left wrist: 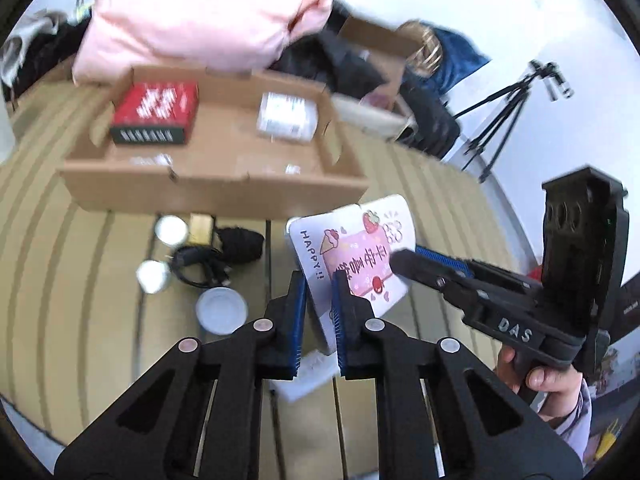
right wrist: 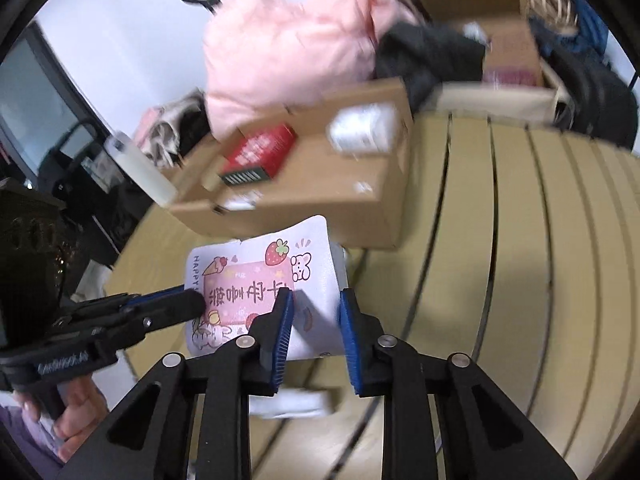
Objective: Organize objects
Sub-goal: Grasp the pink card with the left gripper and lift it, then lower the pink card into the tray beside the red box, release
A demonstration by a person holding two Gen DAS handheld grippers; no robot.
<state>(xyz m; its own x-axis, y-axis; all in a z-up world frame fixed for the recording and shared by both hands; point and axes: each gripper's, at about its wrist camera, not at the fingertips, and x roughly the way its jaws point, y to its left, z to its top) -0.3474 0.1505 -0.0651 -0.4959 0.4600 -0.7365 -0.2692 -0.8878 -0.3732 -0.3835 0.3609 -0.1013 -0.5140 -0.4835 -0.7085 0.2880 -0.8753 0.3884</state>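
A white pouch with a pink cartoon label (left wrist: 352,256) is held above the slatted table. My left gripper (left wrist: 319,280) is shut on its left edge. My right gripper (right wrist: 316,300) is shut on its other edge (right wrist: 316,280); in the left wrist view its fingers (left wrist: 416,262) reach onto the pouch from the right. The pouch also shows in the right wrist view (right wrist: 264,276), with the left gripper's fingers (right wrist: 176,300) on it from the left. An open cardboard box (left wrist: 216,184) behind holds a red box (left wrist: 158,110) and a white packet (left wrist: 286,114).
Small round tins (left wrist: 172,229) (left wrist: 221,309), a black cable (left wrist: 200,264) and a dark object (left wrist: 240,242) lie on the table left of the pouch. A pink bundle (left wrist: 192,16), dark clothes and another carton (left wrist: 376,52) crowd the back. A tripod (left wrist: 508,108) stands right.
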